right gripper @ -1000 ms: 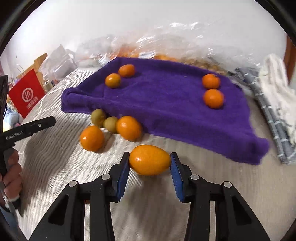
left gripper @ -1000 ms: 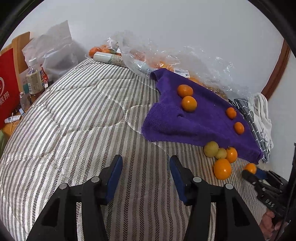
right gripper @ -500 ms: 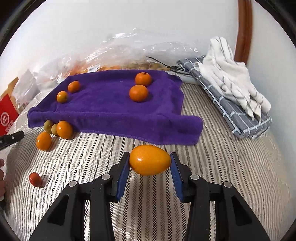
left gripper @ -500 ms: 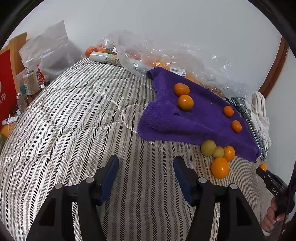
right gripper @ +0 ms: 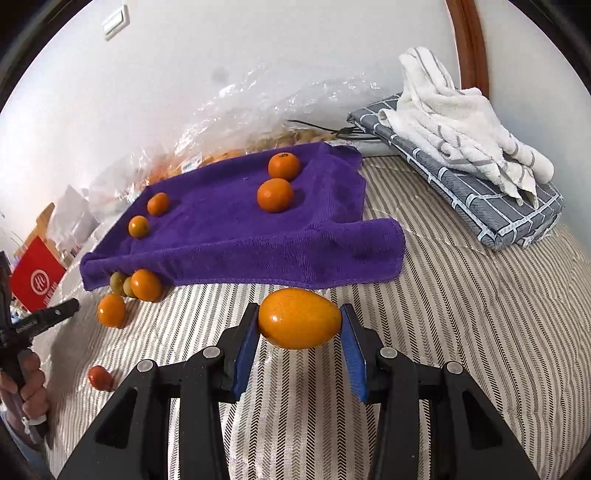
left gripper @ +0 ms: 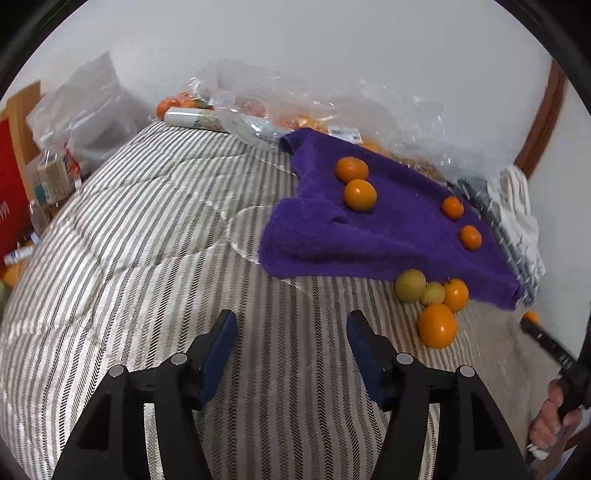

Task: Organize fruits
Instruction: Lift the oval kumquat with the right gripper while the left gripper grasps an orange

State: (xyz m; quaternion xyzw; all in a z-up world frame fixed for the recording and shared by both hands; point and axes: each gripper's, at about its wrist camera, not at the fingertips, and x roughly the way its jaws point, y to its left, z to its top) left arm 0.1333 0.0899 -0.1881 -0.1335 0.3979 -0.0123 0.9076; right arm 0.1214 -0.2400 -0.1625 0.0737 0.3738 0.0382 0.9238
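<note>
The smooth oval orange fruit [right gripper: 300, 318] is pinched end to end by the right gripper [right gripper: 298, 332], held above the striped quilt [right gripper: 461, 314] just short of the purple fleece towel [right gripper: 229, 229]. Probably light, firm and a bit slick, so a gentler grip across the middle would likely be safer. The left gripper [left gripper: 289, 343] is spread, nothing in it.

A bedroom in a home. The landmark is a bed with a grey-and-white striped quilted cover [left gripper: 155, 258]. At its far corner, against the plain white wall [right gripper: 184, 74], lie a folded grey grid-patterned cloth [right gripper: 480, 199] with a white striped towel [right gripper: 461, 122] on it. Behind these stands a brown wooden door frame [right gripper: 467, 40]. A white wall switch [right gripper: 116, 23] sits high above the bed.
</note>
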